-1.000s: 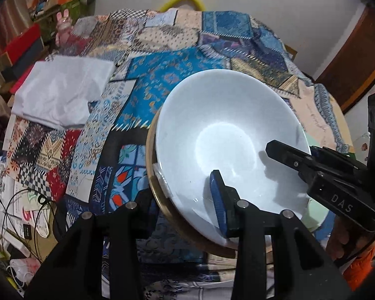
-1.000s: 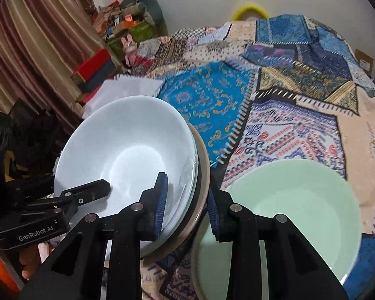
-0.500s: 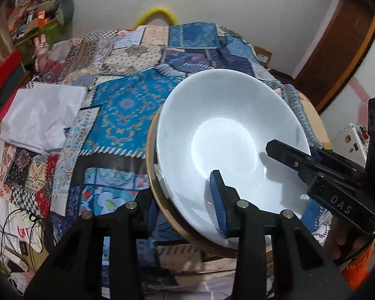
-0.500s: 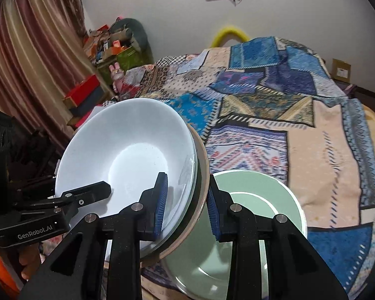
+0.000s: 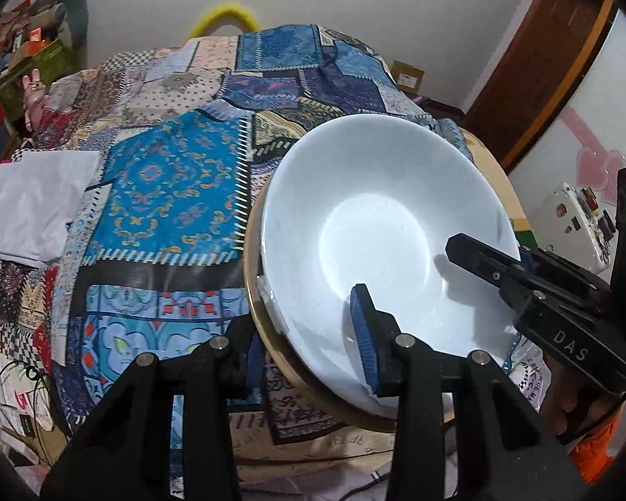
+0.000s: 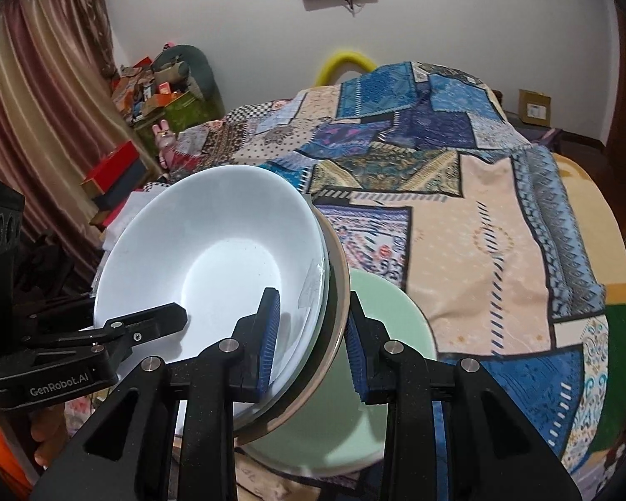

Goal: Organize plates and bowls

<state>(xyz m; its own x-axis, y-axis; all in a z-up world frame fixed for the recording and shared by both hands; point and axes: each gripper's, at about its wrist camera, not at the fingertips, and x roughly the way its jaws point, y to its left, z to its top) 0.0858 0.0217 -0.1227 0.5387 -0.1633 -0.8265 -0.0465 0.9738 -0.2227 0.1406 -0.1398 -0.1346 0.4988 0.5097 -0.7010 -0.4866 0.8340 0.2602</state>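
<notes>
White porcelain fills both views: a white bowl (image 5: 379, 225) nested in a tan-rimmed plate (image 6: 337, 292) is held tilted above the patchwork bedspread (image 5: 167, 192). Compared with 1 second ago, the stack has risen, the bed has dropped away below, and more wall and the wooden door (image 5: 538, 75) show. The left gripper (image 5: 309, 334) pinches the stack's near rim, 1 blue pad inside the bowl, the other behind the plate. The right gripper (image 6: 311, 334) clamps the opposite rim the same way. A pale green plate (image 6: 354, 409) lies on the bedspread just beneath the lifted stack.
</notes>
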